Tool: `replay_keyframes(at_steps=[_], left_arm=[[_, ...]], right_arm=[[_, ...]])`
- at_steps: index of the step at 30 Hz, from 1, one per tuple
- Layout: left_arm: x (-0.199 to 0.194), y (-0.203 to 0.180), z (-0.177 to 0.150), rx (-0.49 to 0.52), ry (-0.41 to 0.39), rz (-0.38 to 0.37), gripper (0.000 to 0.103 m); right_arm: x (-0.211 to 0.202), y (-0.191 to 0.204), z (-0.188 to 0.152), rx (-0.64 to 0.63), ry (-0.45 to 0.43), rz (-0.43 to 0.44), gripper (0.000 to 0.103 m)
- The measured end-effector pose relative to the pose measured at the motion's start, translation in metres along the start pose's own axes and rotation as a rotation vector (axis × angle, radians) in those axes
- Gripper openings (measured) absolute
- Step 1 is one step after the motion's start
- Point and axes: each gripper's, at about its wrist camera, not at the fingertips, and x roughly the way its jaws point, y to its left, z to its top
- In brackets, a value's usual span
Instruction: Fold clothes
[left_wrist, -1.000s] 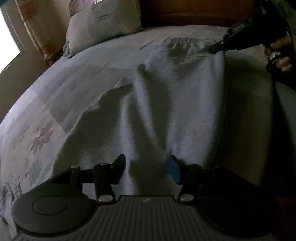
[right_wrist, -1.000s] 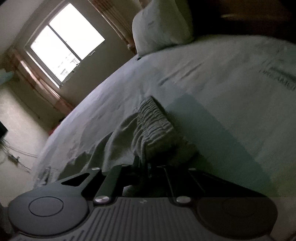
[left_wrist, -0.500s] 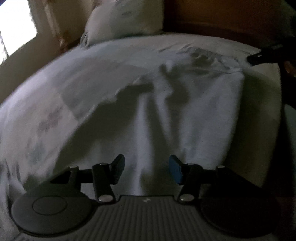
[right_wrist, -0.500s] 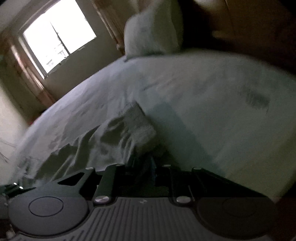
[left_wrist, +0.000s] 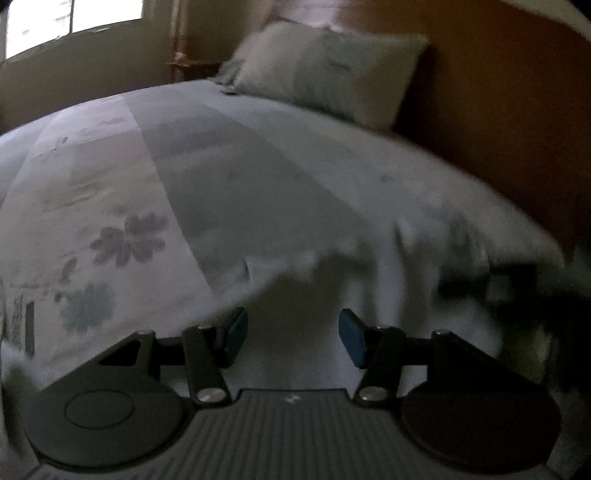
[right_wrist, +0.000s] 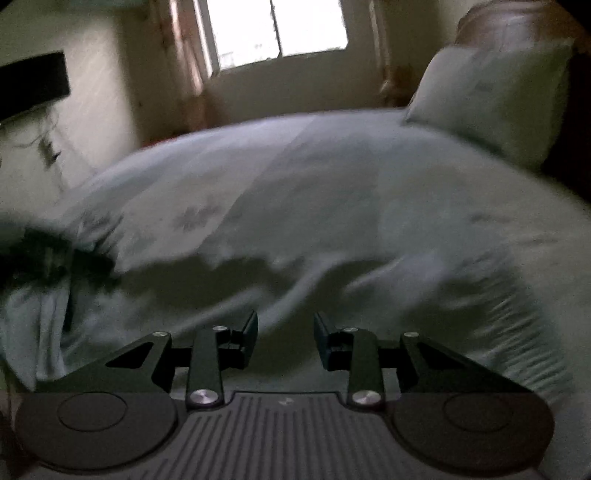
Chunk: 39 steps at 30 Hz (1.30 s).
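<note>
A grey garment (left_wrist: 373, 291) with a ribbed elastic waistband (right_wrist: 517, 332) lies rumpled on the bed, blurred by motion in both views. My left gripper (left_wrist: 293, 336) hovers over the garment's near part, open, with cloth showing in the gap between its fingers and not pinched. My right gripper (right_wrist: 284, 336) is just above the cloth beside the waistband. Its jaws are opening and the pads press on nothing. A dark blurred shape (left_wrist: 491, 286) at the garment's right edge looks like the right gripper.
The bed has a pale cover with flower prints (left_wrist: 129, 240) on its left side. A pillow (left_wrist: 325, 74) leans on the wooden headboard (left_wrist: 498, 110). A bright window (right_wrist: 277, 26) is beyond the bed, and a dark shelf (right_wrist: 33, 85) hangs on the wall.
My right gripper has let go of the waistband and its jaws have parted. Both views have rolled and swung across the bed. The garment looks more bunched than before.
</note>
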Motion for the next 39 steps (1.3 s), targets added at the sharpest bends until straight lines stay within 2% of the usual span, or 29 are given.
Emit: replay_keyframes(at_steps=[3, 6, 12, 16, 20, 23, 25, 26, 29, 34, 36, 39], left_arm=[[0.028, 0.030, 0.023, -0.083, 0.004, -0.050, 0.056], [0.065, 0.056, 0.033, -0.196, 0.062, -0.117, 0.054], [0.115, 0.092, 0.028, -0.436, 0.168, -0.307, 0.054], [0.132, 0.100, 0.022, -0.478, 0.237, -0.389, 0.060], [0.137, 0.104, 0.022, -0.492, 0.250, -0.416, 0.062], [0.143, 0.102, 0.023, -0.530, 0.280, -0.451, 0.068], [0.147, 0.097, 0.030, -0.520, 0.303, -0.475, 0.070], [0.148, 0.096, 0.034, -0.521, 0.298, -0.480, 0.070], [0.150, 0.100, 0.045, -0.567, 0.217, -0.510, 0.070], [0.148, 0.119, 0.063, -0.660, 0.051, -0.480, 0.070], [0.142, 0.119, 0.067, -0.655, 0.055, -0.470, 0.070], [0.121, 0.101, 0.065, -0.553, 0.080, -0.470, 0.071]], right_arm=[[0.014, 0.001, -0.021, -0.018, 0.056, 0.030, 0.039], [0.006, 0.001, -0.037, -0.070, 0.010, 0.067, 0.041], [0.005, -0.009, -0.040, -0.041, -0.007, 0.117, 0.044], [0.004, -0.008, -0.040, -0.051, -0.009, 0.123, 0.048], [0.005, -0.010, -0.041, -0.043, -0.011, 0.133, 0.048], [0.005, -0.008, -0.041, -0.050, -0.009, 0.131, 0.048], [0.005, -0.006, -0.041, -0.061, -0.006, 0.129, 0.050], [0.005, -0.005, -0.041, -0.067, -0.005, 0.127, 0.051], [0.005, -0.002, -0.042, -0.085, -0.004, 0.125, 0.055], [0.004, -0.002, -0.043, -0.082, -0.006, 0.131, 0.056], [0.003, -0.001, -0.044, -0.081, -0.008, 0.131, 0.056], [0.002, -0.001, -0.045, -0.077, -0.011, 0.136, 0.058]])
